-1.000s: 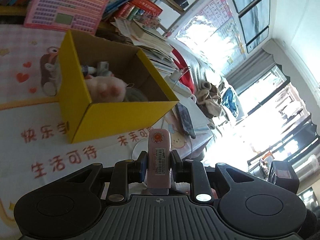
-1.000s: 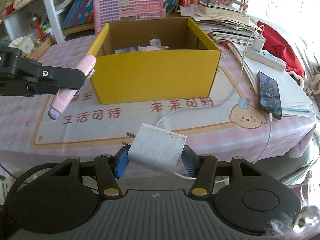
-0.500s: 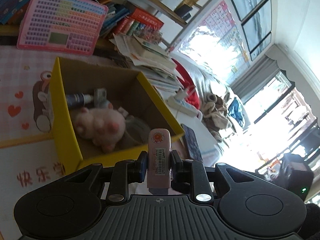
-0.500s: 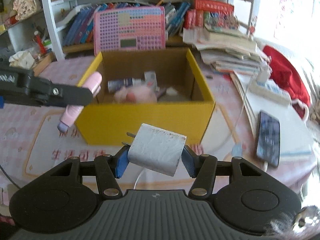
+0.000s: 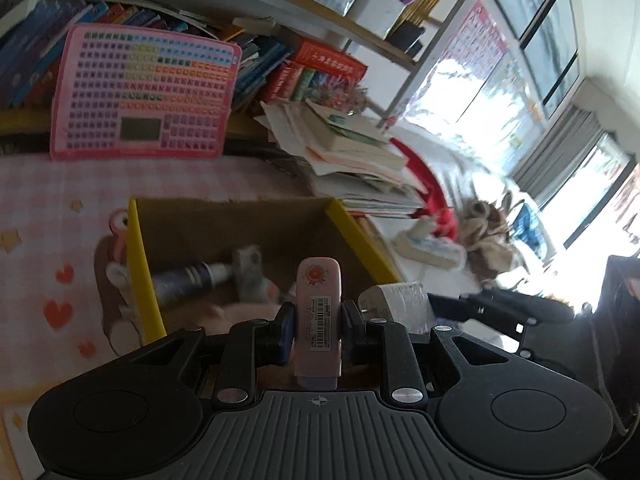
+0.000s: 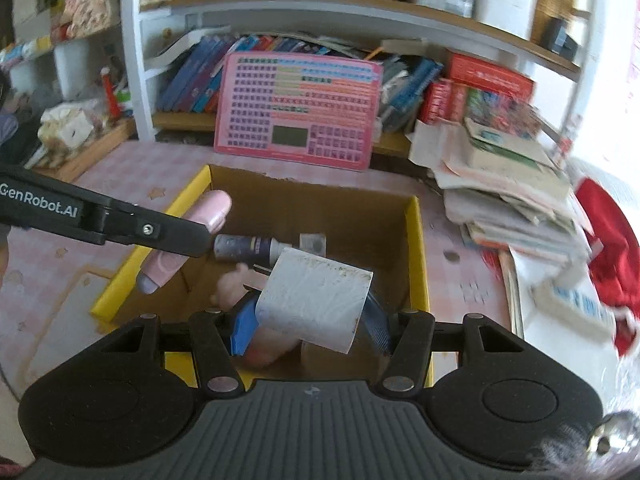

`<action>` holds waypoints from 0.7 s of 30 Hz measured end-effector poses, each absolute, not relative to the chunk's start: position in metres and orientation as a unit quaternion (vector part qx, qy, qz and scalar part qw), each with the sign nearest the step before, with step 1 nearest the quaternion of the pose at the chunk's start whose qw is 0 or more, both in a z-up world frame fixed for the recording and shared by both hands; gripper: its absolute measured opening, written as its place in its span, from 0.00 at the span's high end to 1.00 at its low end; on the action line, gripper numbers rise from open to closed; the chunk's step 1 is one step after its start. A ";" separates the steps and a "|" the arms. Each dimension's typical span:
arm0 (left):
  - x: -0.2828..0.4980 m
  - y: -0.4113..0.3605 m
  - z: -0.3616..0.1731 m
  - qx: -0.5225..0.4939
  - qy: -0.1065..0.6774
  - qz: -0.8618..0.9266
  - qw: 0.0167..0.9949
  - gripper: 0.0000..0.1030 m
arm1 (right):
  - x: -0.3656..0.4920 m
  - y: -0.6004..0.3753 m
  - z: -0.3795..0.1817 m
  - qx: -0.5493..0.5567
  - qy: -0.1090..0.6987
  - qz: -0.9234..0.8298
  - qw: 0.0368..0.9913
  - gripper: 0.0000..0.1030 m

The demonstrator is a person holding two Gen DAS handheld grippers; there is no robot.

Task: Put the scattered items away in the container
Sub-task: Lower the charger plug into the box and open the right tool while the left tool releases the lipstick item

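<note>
The yellow cardboard box (image 5: 138, 264) stands open on the pink tablecloth. My left gripper (image 5: 318, 330) is shut on a pink tube with a barcode label (image 5: 318, 300), held above the box's near left side. In the right wrist view the pink tube (image 6: 188, 240) hangs over the box rim (image 6: 418, 264) by the left corner. My right gripper (image 6: 312, 320) is shut on a white charger plug (image 6: 316, 300) over the box's opening. Inside lie a spray bottle (image 6: 248, 246), a pink plush toy (image 6: 232, 284) and a small grey block (image 6: 312, 242).
A pink toy keyboard board (image 6: 298, 110) leans against the bookshelf behind the box. To the right of the box is a stack of books and papers (image 6: 508, 184), then a red cloth (image 6: 612, 240) and a white power strip (image 6: 576, 300).
Both grippers have moved forward and slightly up, from in front of the box to over its opening. Each keeps its item.
</note>
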State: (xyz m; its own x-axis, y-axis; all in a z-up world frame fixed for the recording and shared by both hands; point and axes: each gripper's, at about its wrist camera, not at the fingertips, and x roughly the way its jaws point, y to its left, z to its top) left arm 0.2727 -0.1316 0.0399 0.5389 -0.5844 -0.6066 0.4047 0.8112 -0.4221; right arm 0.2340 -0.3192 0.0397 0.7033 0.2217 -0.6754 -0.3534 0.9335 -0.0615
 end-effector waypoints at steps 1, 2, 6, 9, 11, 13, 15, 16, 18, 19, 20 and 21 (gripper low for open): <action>0.279 -0.135 0.038 -0.109 0.391 -0.279 0.870 0.78 | 0.245 -0.318 0.036 -0.099 0.358 0.164 0.914 0.48; 0.286 -0.138 0.036 -0.100 0.395 -0.273 0.871 0.78 | 0.257 -0.317 0.031 -0.107 0.366 0.170 0.909 0.48; 0.309 -0.154 0.020 -0.062 0.420 -0.254 0.869 0.78 | 0.293 -0.308 0.010 -0.148 0.391 0.187 0.889 0.47; 0.322 -0.163 0.005 -0.041 0.438 -0.241 0.865 0.78 | 0.315 -0.302 -0.002 -0.165 0.410 0.197 0.875 0.47; 0.328 -0.168 -0.001 -0.031 0.444 -0.236 0.864 0.78 | 0.325 -0.301 -0.009 -0.169 0.419 0.200 0.869 0.47; 0.332 -0.171 -0.006 -0.023 0.447 -0.233 0.863 0.78 | 0.332 -0.301 -0.011 -0.170 0.420 0.203 0.868 0.47; 0.334 -0.173 -0.009 -0.018 0.449 -0.229 0.863 0.78 | 0.337 -0.301 -0.012 -0.168 0.423 0.204 0.867 0.47; 0.335 -0.173 -0.010 -0.016 0.450 -0.227 0.864 0.78 | 0.339 -0.301 -0.013 -0.168 0.424 0.204 0.866 0.47; 0.337 -0.175 -0.012 -0.011 0.450 -0.224 0.864 0.77 | 0.343 -0.301 -0.015 -0.168 0.428 0.204 0.864 0.47; 0.338 -0.175 -0.013 -0.010 0.451 -0.224 0.864 0.77 | 0.344 -0.301 -0.017 -0.167 0.430 0.204 0.864 0.47; 0.339 -0.176 -0.014 -0.009 0.452 -0.223 0.863 0.77 | 0.345 -0.301 -0.018 -0.166 0.432 0.204 0.863 0.47; 0.340 -0.177 -0.015 -0.008 0.453 -0.222 0.863 0.77 | 0.347 -0.301 -0.019 -0.165 0.433 0.205 0.862 0.47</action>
